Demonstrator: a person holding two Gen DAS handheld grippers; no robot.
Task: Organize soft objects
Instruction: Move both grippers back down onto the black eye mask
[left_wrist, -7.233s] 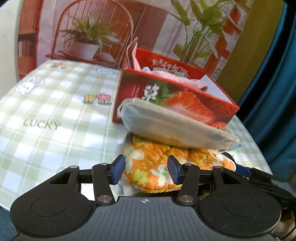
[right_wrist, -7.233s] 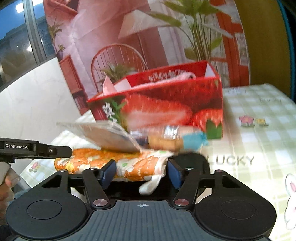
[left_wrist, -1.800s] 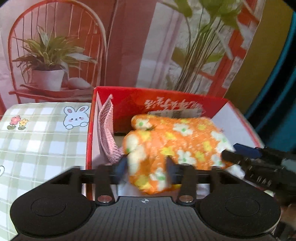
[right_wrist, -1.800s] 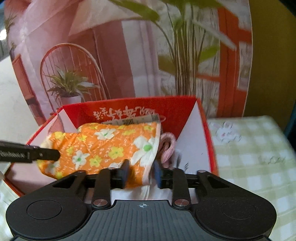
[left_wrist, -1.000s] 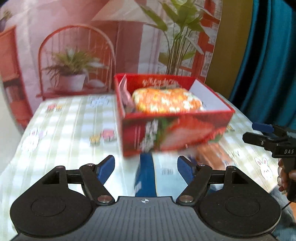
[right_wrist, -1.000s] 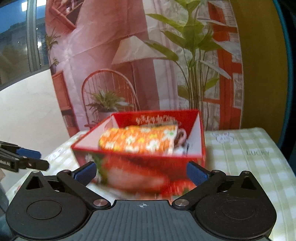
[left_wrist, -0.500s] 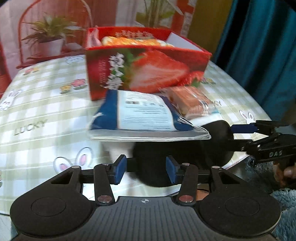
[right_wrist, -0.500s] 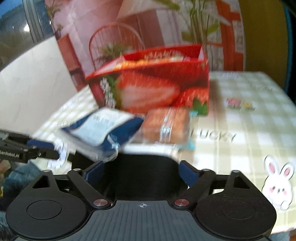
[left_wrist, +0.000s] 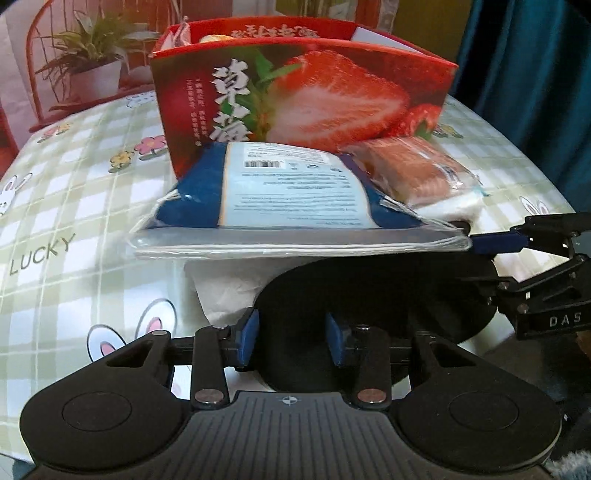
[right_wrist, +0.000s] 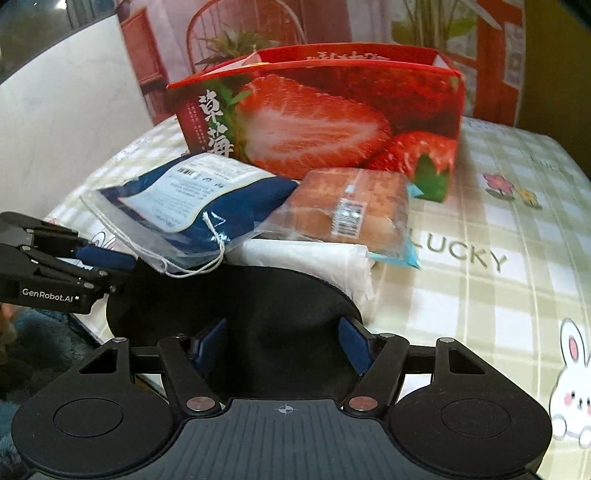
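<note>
A black soft item (left_wrist: 369, 288) lies at the near edge of the table, under a stack. The left gripper (left_wrist: 291, 341) has its jaws closed narrowly on its left end; the right gripper (right_wrist: 282, 345), jaws moderately spread, brackets its right end, contact unclear. A folded white cloth (right_wrist: 314, 258) rests on it, topped by a blue clear-bagged packet (left_wrist: 291, 192) and a wrapped bread (right_wrist: 351, 212). Beyond stands the red strawberry box (left_wrist: 306, 99) on the checked tablecloth (right_wrist: 498, 295).

Black soft object (left_wrist: 373, 291) mostly hidden under blue packet (left_wrist: 295, 192); strawberry box (right_wrist: 321, 122) contents barely visible.
</note>
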